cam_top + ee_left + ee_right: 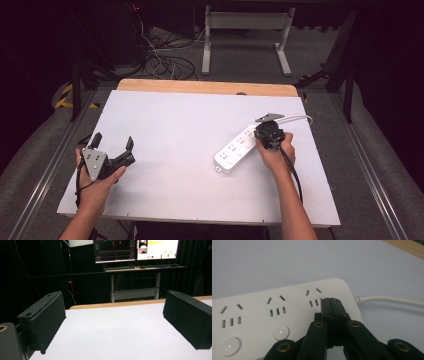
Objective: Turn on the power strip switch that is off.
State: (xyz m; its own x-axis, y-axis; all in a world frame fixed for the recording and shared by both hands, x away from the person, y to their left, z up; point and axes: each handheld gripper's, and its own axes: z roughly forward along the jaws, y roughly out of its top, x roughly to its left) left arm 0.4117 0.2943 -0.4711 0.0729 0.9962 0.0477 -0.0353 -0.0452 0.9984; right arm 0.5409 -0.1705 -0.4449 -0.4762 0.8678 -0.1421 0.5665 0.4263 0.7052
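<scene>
A: Where is the white power strip [239, 149]?

B: On the table [170, 120], at its right side. The right gripper [331, 300] sits on it, fingers pressed together.

A: And the left gripper [114, 143]?

B: Near the left edge, fingers [43, 318] wide apart.

White power strip [238, 149] with a white cord [298, 118] lies on a pale grey desk [175, 130] edged in light wood. Both grippers [114, 143] [334, 302] are black; yellow-black hazard tape [64, 96] marks the floor.
</scene>
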